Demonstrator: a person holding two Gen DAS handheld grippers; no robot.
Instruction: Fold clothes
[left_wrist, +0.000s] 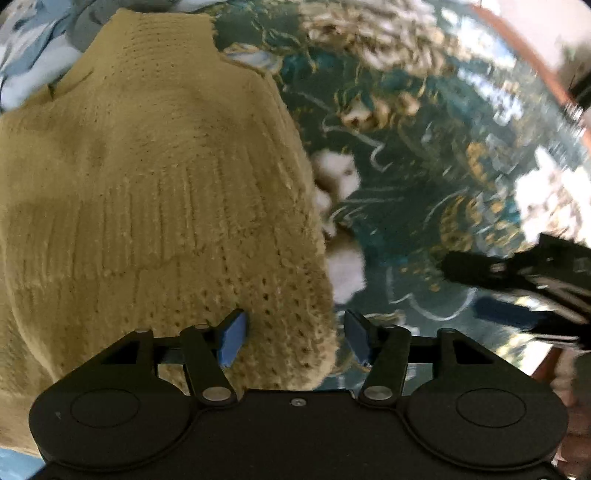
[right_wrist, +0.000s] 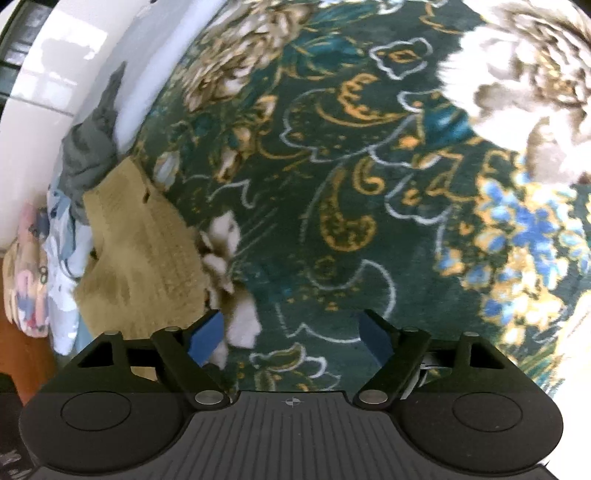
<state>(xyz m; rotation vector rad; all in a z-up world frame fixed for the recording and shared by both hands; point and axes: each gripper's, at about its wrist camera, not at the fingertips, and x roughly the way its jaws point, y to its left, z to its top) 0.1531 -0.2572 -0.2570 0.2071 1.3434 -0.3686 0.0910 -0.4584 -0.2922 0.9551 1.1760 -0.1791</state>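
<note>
Mustard knit sweater (left_wrist: 155, 192), one, lies folded; both grippers' jaws gape, gripping nothing.

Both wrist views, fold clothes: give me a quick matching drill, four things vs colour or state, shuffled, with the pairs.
Things:
1. sweater
2. bedspread
3. left gripper
4. grey garment

Descriptions:
A. dark green with gold and white flowers
B. crumpled at the far end of the sweater
C. mustard knit, folded flat
D. jaws open, over the sweater's edge, not pinching it

Pairs: 1-C, 2-A, 3-D, 4-B
</note>
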